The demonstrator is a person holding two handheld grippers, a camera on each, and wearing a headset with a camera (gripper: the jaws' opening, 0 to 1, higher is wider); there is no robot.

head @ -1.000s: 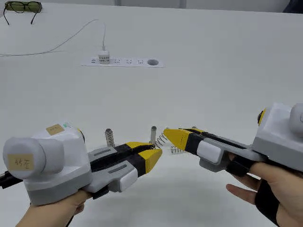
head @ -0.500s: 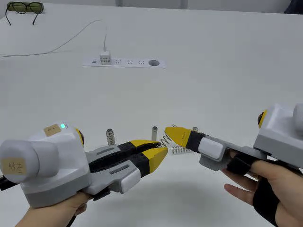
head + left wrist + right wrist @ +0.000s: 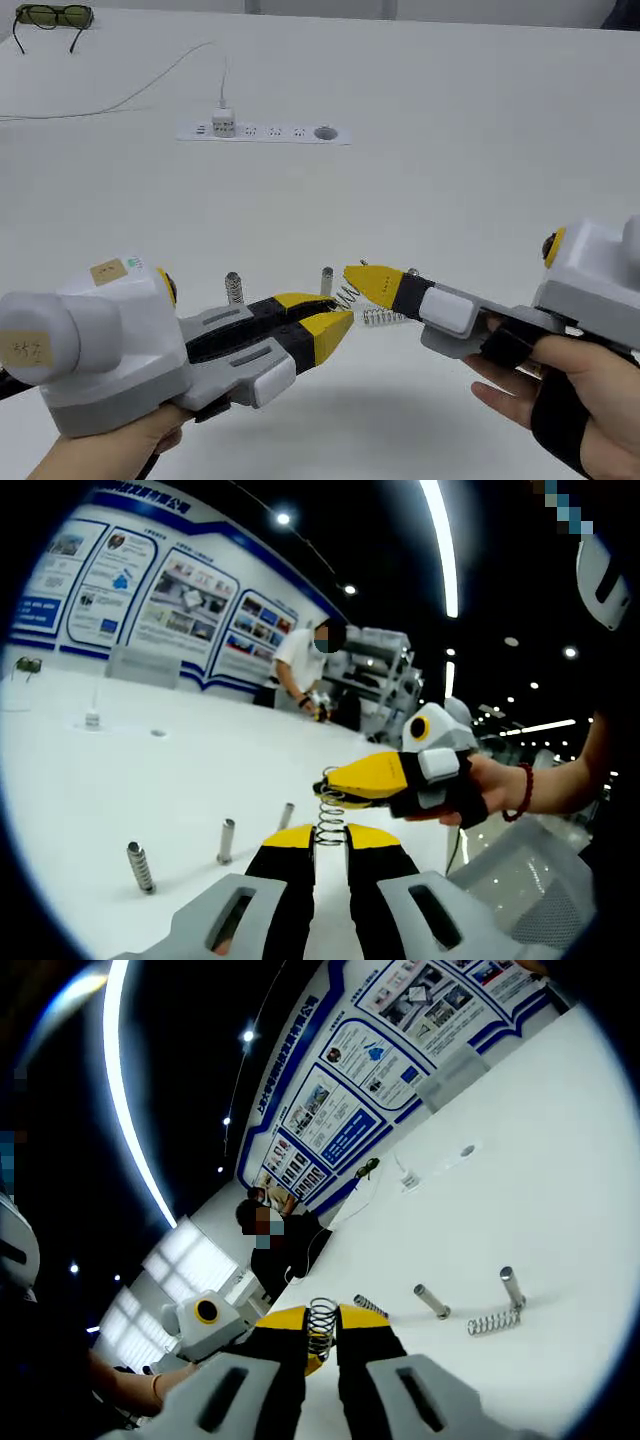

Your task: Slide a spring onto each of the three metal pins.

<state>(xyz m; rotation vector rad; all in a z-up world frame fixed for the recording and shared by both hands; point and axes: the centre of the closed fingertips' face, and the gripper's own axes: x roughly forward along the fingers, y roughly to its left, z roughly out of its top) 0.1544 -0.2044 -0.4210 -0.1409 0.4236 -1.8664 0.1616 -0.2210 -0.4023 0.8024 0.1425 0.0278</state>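
This was a big lab or show room at a work place, not a home. The wall was covered with large blue and white posters (image 3: 150,590) full of pictures and writing, the dark ceiling had a long bright light strip (image 3: 437,540) and little round lamps (image 3: 283,519), and a person (image 3: 305,665) stood working by grey machines (image 3: 385,675) at the back. The bench was a long, plain white table (image 3: 450,120) with a white power strip (image 3: 262,132), a charger (image 3: 221,124) plugged in with its thin cable (image 3: 130,92) trailing off, and dark glasses (image 3: 52,17) at the far corner.
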